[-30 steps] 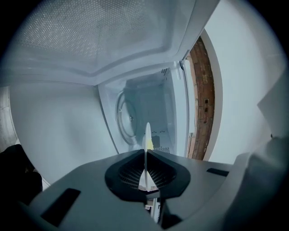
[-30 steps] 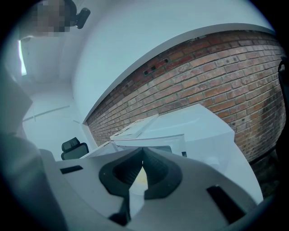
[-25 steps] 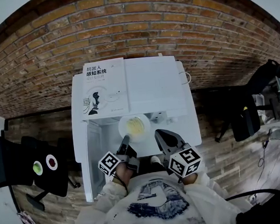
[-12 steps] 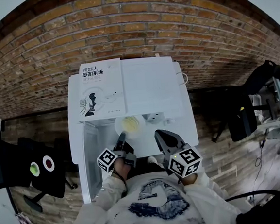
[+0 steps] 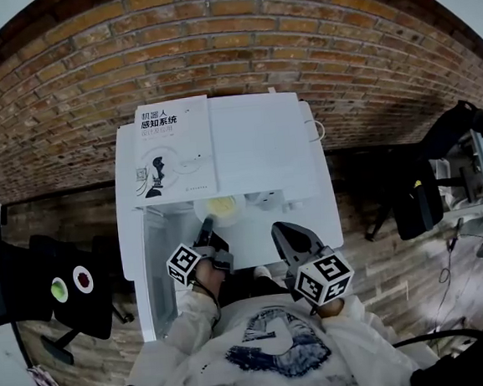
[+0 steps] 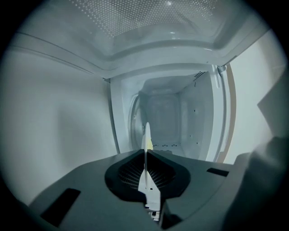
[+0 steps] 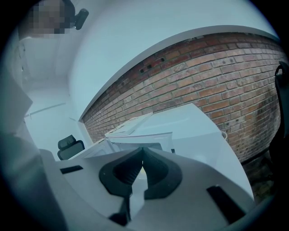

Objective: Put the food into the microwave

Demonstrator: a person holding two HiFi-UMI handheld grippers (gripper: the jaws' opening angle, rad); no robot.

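Left gripper view shows the left gripper (image 6: 145,157) clenched on the rim of a thin white plate of yellow food (image 6: 146,134), edge-on at the white microwave (image 6: 165,118) mouth. It looks stiff, light and slippery, and a rim grip may tilt it. The open door (image 5: 140,281) stands at nine o'clock. The right gripper (image 5: 289,236), pinched empty, waits at three.

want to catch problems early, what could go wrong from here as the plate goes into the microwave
1. The left gripper pinches the plate only at its near rim, so it may tip and spill the food.
2. The plate sits right at the microwave mouth; its edge could knock the frame.
3. The right gripper hangs empty, giving no support.
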